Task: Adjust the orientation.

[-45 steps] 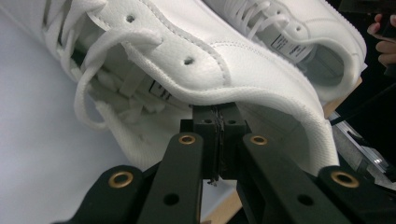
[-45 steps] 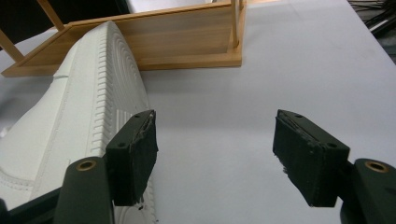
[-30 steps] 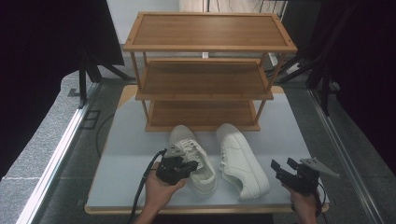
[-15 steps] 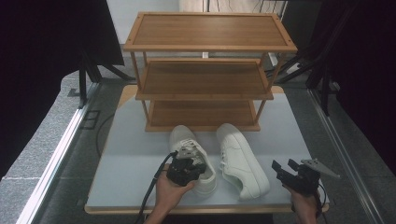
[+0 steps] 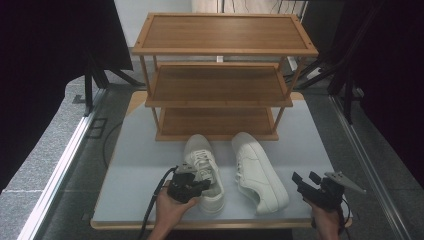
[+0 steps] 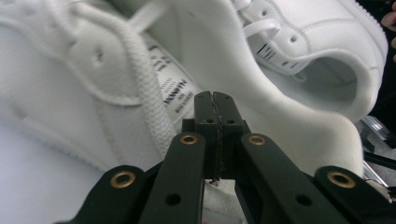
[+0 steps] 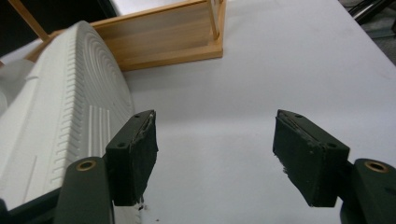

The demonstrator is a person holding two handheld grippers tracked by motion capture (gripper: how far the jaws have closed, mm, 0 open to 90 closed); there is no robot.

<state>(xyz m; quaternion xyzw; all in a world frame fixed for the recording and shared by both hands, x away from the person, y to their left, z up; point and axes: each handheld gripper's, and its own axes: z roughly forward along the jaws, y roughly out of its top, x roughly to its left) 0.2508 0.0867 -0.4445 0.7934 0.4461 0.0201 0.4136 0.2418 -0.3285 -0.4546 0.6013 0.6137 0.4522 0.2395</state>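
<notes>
Two white sneakers lie in front of a three-tier wooden shoe rack [image 5: 220,90]. My left gripper [image 5: 201,185] is at the heel end of the left sneaker [image 5: 207,167], its tips against the collar. In the left gripper view its jaws [image 6: 212,100] have just been closing and the pads now meet, with nothing visible between them and the sneaker's lace and tongue [image 6: 140,93] close behind. The right sneaker [image 5: 260,175] is tipped, its ribbed sole [image 7: 70,121] towards my right gripper [image 5: 306,179]. That gripper [image 7: 215,149] stands open over bare table, apart from the sneaker.
The pale grey table top [image 5: 140,160] ends just in front of both hands. The rack's lowest shelf [image 7: 163,42] stands right behind the sneakers. A black cable trails from the left gripper over the table's front edge. Dark stands and floor surround the table.
My left gripper swung right over the left sneaker's opening, then settled slightly back and lower at its heel. The right gripper and both sneakers have not moved.
</notes>
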